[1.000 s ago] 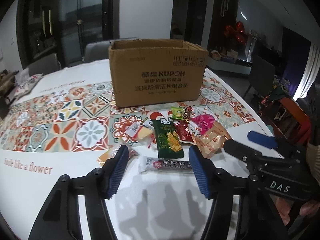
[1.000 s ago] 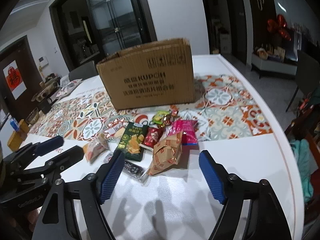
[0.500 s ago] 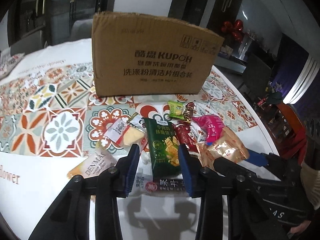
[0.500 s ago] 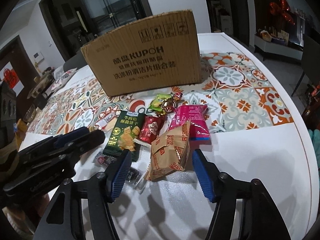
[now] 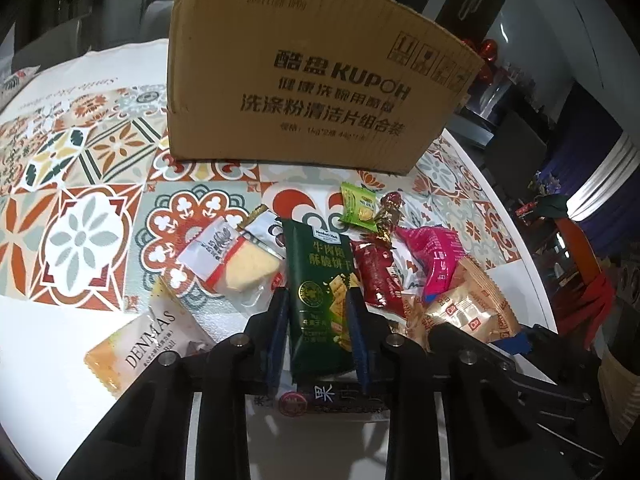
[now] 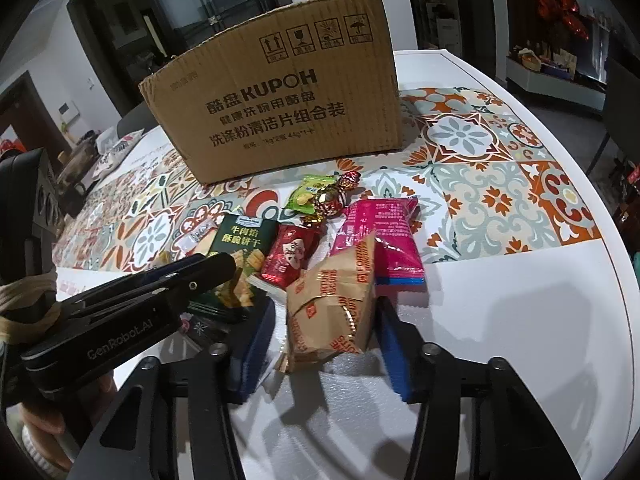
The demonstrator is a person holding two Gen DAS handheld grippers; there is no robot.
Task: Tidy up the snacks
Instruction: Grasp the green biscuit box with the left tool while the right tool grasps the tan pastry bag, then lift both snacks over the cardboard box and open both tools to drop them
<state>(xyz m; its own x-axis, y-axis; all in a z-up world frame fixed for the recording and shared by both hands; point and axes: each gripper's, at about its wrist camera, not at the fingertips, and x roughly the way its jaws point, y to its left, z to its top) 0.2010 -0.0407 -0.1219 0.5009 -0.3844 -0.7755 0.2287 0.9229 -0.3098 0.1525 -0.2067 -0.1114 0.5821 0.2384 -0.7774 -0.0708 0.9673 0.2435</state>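
A pile of snack packets lies on the table in front of a brown cardboard box (image 5: 312,80), which also shows in the right wrist view (image 6: 280,112). My left gripper (image 5: 318,340) is closed around the dark green biscuit packet (image 5: 320,280), its blue pads against both edges. My right gripper (image 6: 320,344) straddles the tan gold packet (image 6: 332,312), jaws either side, still a little apart from it. The green packet also shows in the right wrist view (image 6: 240,244), partly behind the left gripper's body.
Other snacks: a cheese wedge (image 5: 236,264), a DENMAS packet (image 5: 148,344), a red packet (image 5: 376,276), a pink packet (image 6: 380,232), a small green candy (image 5: 358,208), a dark bar (image 5: 332,396). A patterned runner (image 5: 80,200) covers the white table. The table edge (image 6: 624,320) curves on the right.
Both grippers moved forward and down into the pile. The left jaws narrowed onto the green packet. The right jaws narrowed around the tan packet.
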